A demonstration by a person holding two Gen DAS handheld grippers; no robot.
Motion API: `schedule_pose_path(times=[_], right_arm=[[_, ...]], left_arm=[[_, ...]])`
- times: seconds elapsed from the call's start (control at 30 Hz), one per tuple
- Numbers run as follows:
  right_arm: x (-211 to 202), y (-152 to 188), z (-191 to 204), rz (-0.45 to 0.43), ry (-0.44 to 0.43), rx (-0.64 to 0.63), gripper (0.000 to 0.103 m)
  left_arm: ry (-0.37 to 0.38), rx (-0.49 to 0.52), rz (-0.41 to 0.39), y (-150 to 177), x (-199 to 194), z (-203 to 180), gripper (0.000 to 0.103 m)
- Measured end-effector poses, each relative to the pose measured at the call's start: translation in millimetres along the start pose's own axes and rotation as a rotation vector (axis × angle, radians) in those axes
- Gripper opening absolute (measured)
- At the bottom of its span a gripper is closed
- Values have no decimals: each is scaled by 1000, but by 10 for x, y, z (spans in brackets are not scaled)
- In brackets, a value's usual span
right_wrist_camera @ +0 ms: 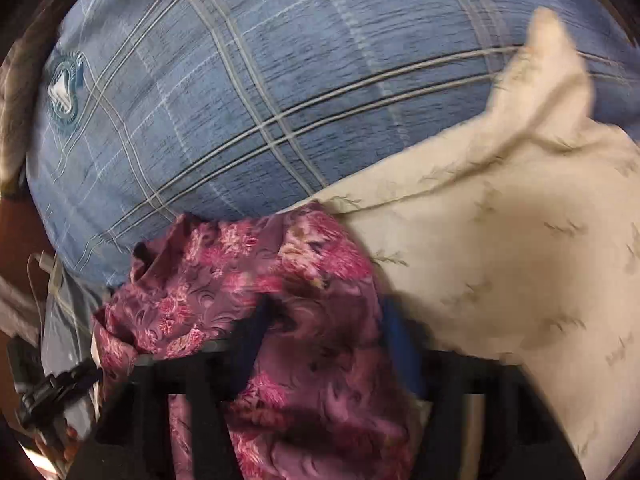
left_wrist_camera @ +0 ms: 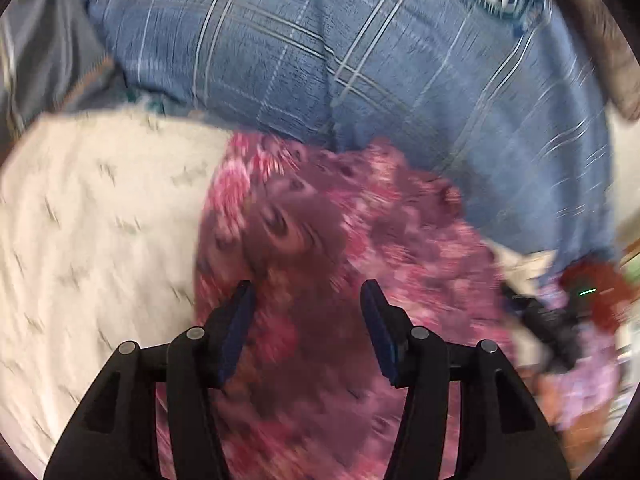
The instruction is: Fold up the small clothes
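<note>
**Pink cloth in both hand-held grippers**

My right hand-held gripper (right_wrist_camera: 320,344) has its jaws drawn in on the pink floral cloth (right_wrist_camera: 280,280), which bunches between the blue pads and drapes over them. My left hand-held gripper (left_wrist_camera: 308,320) stands about half open, its pads apart and clear of the same cloth (left_wrist_camera: 320,240) lying under it. Just beside the cloth lies a cream garment (right_wrist_camera: 500,260). Beyond both spreads a blue checked sheet (right_wrist_camera: 260,100) with a round badge (right_wrist_camera: 64,88).
</note>
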State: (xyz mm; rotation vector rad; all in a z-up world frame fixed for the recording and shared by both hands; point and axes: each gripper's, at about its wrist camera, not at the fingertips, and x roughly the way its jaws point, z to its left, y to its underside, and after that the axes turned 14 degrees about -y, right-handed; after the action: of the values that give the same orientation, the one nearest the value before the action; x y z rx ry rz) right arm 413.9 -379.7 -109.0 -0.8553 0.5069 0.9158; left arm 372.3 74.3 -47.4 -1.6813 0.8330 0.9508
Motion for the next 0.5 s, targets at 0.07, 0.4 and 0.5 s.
schedule_pose_path(times=[0.07,0.4,0.5], right_arm=[[-129,-34,55,-77,-15,-32,8],[-469,82,-28,-112,-90,17,27],[-446,44,42,-103,-24,-22,48]], left_arm=[[-101,26,-31,-56,130,-23,53],[92,-177,-24,-112,-56,470,53],[84,-240,-21,-62,-146,669,53]])
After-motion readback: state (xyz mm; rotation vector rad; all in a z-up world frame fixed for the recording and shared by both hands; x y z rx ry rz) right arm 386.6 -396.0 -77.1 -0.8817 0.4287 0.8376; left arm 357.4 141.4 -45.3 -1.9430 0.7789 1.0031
